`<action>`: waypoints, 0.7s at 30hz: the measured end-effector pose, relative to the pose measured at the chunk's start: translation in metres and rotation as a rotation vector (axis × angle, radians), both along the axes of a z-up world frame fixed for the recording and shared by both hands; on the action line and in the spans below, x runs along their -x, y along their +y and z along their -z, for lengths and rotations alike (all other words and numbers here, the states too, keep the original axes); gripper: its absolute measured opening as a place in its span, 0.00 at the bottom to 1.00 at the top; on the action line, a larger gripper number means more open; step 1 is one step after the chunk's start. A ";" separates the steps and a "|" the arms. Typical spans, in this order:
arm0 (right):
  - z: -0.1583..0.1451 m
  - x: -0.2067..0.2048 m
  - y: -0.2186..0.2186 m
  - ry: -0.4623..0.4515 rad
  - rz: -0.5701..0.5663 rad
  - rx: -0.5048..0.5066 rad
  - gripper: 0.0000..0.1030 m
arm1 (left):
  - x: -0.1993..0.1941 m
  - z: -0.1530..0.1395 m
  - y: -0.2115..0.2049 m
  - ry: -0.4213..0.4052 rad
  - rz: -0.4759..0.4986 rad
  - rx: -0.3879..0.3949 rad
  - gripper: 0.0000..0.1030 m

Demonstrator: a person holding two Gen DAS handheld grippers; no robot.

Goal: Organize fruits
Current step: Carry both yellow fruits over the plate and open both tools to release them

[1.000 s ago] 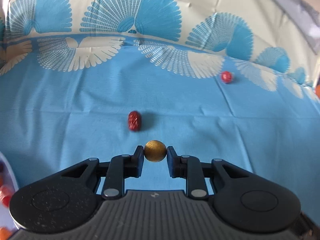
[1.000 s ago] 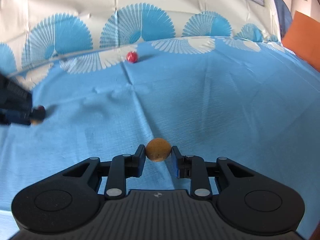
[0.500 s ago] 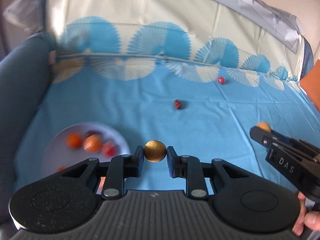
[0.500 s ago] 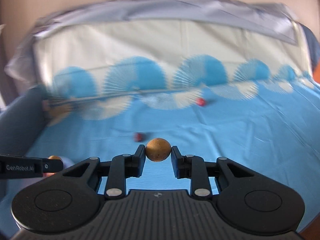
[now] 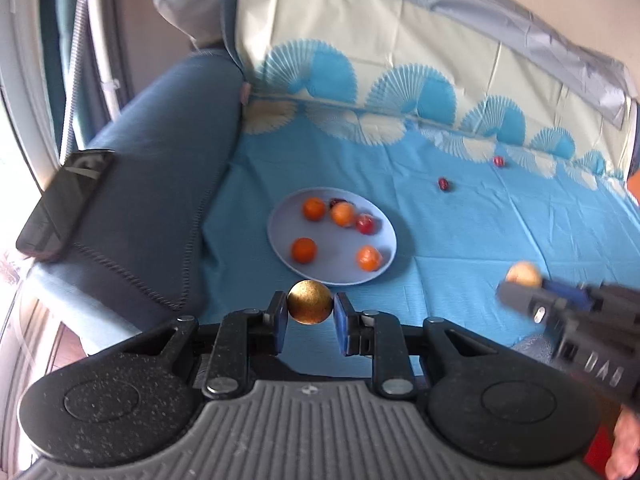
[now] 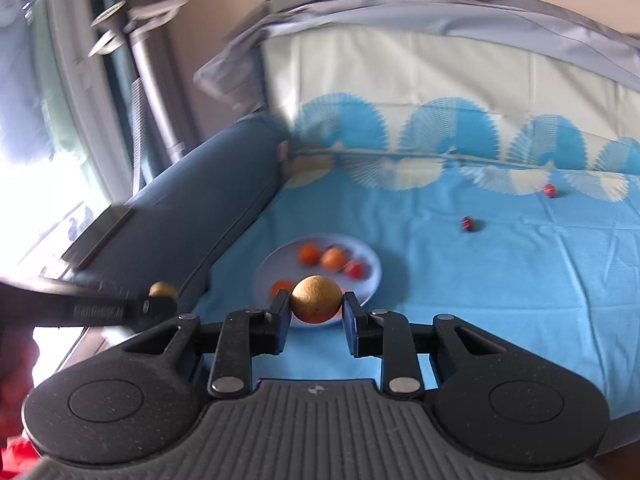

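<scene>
My left gripper (image 5: 310, 316) is shut on a small round golden-brown fruit (image 5: 310, 302), held in the air just short of a pale blue plate (image 5: 280, 236). The plate holds several orange fruits (image 5: 304, 250) and a red one (image 5: 365, 224). My right gripper (image 6: 316, 314) is shut on a similar tan round fruit (image 6: 317, 299), above the near rim of the same plate (image 6: 370, 280). Two small red fruits (image 5: 444, 184) (image 5: 499, 161) lie on the blue cloth beyond the plate. Each gripper shows in the other's view, still holding its fruit (image 5: 524, 274) (image 6: 162, 290).
A blue sofa arm (image 5: 160, 160) rises left of the plate, with a dark phone (image 5: 64, 204) lying on it. A patterned cloth (image 5: 500, 248) covers the seat and backrest. A hand (image 5: 624, 452) shows at the lower right. A window and metal pole (image 6: 148, 80) stand at left.
Both grippers rose and swung left with their fruits, away from the two red fruits; the plate and sofa arm came into view and the plate now lies close ahead.
</scene>
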State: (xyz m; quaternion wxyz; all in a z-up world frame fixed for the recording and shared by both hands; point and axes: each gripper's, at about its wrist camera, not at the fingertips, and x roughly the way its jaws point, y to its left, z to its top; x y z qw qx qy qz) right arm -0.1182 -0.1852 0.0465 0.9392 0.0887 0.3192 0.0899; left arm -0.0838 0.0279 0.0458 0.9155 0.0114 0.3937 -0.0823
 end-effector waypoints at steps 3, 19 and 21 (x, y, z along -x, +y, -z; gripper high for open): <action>-0.002 0.018 0.021 0.022 -0.037 0.013 0.28 | 0.021 -0.008 0.010 -0.053 -0.001 0.013 0.26; -0.024 0.050 0.062 -0.040 -0.089 0.111 0.28 | 0.056 -0.028 0.031 -0.151 -0.007 0.057 0.26; -0.024 0.051 0.062 -0.040 -0.088 0.114 0.28 | 0.056 -0.029 0.032 -0.154 -0.009 0.062 0.26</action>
